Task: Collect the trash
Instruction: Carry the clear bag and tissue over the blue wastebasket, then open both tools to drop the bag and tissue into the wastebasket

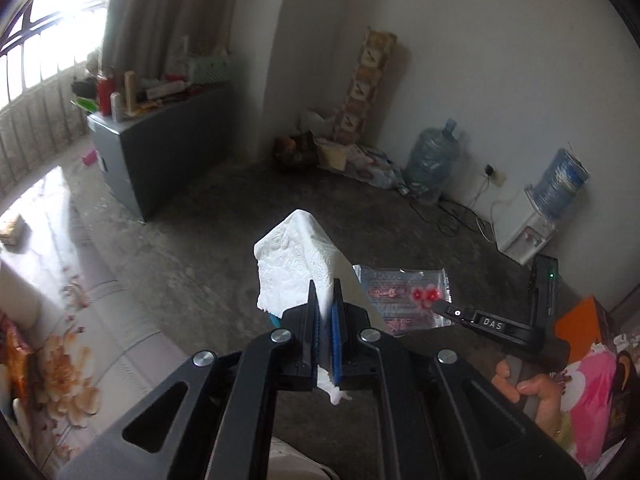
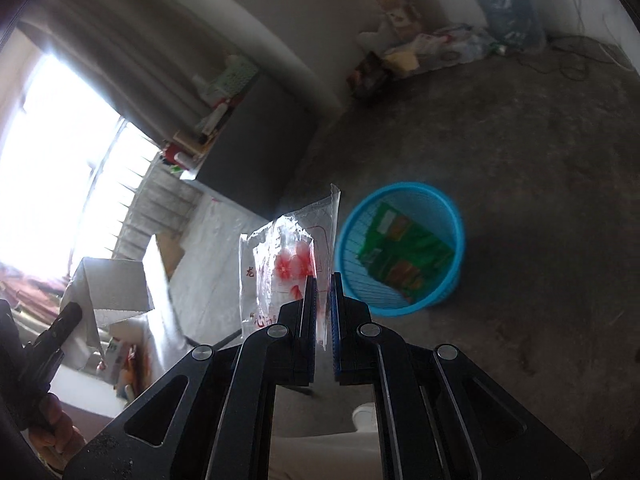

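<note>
Trash in hand, both sides: left gripper (image 1: 325,300) clamped on a white tissue (image 1: 294,264); right gripper (image 2: 323,296) clamped on a clear plastic wrapper (image 2: 286,264). Blue basket (image 2: 456,232), just ahead-right of right gripper, already holds a green packet (image 2: 404,256). Both drops apparently remain.

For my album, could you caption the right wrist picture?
Tongs pinching a clear plastic wrapper above a blue bin.

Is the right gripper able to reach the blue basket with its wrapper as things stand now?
Probably yes. The right gripper, shut on the clear wrapper, has open floor between it and the blue basket, whose open top holds only a green packet.
</note>
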